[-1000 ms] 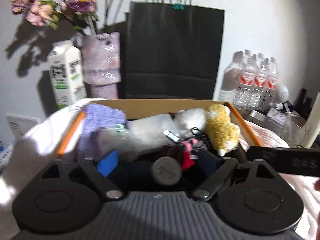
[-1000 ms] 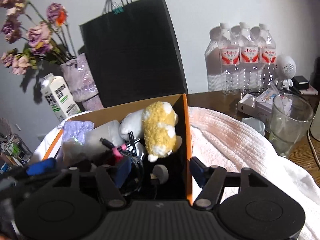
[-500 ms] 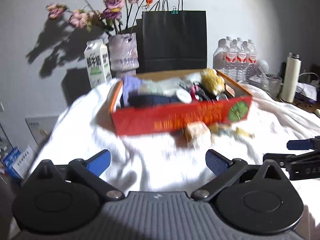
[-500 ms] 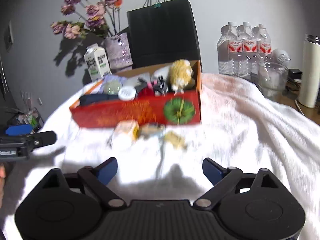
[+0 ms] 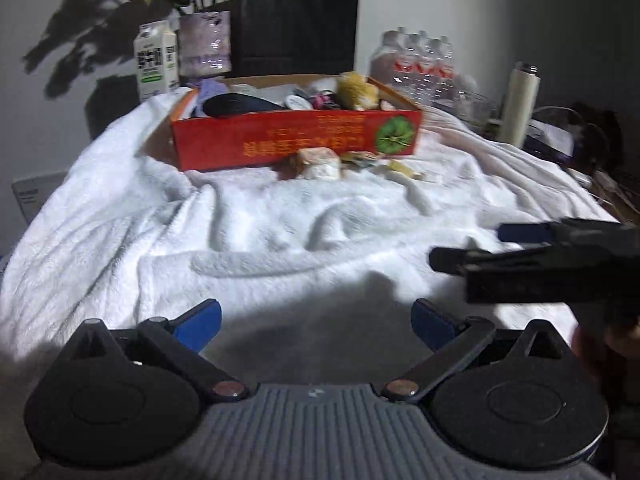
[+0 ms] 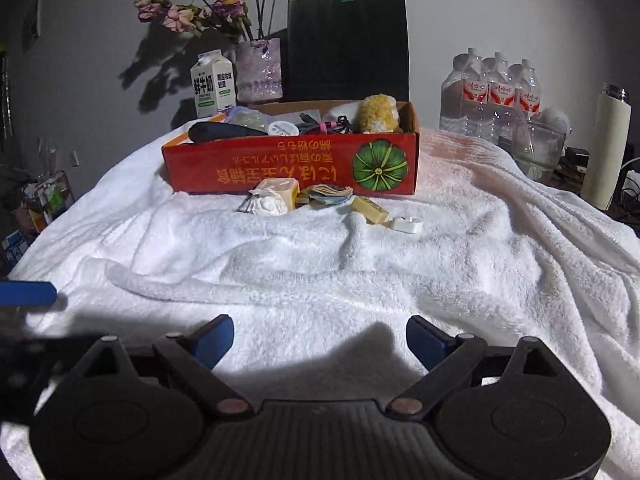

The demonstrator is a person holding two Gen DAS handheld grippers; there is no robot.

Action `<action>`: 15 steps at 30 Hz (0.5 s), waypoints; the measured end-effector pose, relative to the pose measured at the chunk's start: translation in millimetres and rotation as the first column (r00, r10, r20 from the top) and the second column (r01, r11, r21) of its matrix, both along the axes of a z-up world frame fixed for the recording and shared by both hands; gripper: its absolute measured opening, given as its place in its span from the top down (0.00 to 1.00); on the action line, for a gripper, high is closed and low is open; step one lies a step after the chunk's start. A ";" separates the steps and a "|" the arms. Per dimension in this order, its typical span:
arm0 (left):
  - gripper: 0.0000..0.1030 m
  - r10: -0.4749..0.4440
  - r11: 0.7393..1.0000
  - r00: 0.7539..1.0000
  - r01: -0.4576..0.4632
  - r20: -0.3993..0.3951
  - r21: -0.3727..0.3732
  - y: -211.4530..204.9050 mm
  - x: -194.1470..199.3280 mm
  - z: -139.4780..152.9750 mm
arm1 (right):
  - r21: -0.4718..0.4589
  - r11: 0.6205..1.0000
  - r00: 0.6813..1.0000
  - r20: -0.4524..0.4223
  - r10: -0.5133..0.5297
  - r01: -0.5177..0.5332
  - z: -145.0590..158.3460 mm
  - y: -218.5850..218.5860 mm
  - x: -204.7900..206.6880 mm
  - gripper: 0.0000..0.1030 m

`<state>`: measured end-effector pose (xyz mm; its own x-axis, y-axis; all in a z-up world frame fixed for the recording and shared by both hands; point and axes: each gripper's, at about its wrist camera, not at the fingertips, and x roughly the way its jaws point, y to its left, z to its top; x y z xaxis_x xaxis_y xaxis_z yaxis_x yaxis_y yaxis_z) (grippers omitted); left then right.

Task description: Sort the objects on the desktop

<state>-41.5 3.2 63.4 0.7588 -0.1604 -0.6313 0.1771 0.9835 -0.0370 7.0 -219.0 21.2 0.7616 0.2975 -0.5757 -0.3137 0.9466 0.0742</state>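
Observation:
A red cardboard box stands at the far middle of a white towel. It holds a yellow plush toy, a dark case, a white lid and cables. In front of it lie a yellow-white packet, folded paper, a yellow bar and a small white case. My left gripper and right gripper are both open and empty, low over the near towel, far from the box. The right gripper also shows in the left wrist view.
Behind the box stand a milk carton, a vase of dried flowers and a black paper bag. Water bottles, a glass and a white flask stand at the right.
Both grippers have drawn back from over the box to the near side of the towel. The dark round item between the left fingers a second ago is gone; both are empty.

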 end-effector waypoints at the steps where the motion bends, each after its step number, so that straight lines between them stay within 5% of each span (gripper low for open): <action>1: 0.00 0.005 1.000 1.000 -0.005 0.007 0.002 0.5 -6.6 2.5 | 0.003 1.000 1.000 0.004 -0.002 0.002 2.3 -0.5 -2.8 0.10; 15: 0.00 0.078 0.997 0.995 -0.078 0.063 -0.005 13.3 -7.2 -5.6 | 0.024 1.000 0.996 0.090 0.007 -0.010 22.1 5.4 -31.7 0.04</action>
<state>-48.7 16.5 57.8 0.8071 -0.1005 -0.5818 0.1017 0.9943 -0.0306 -24.7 -213.6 43.3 0.8076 0.3173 -0.4972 -0.3282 0.9421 0.0681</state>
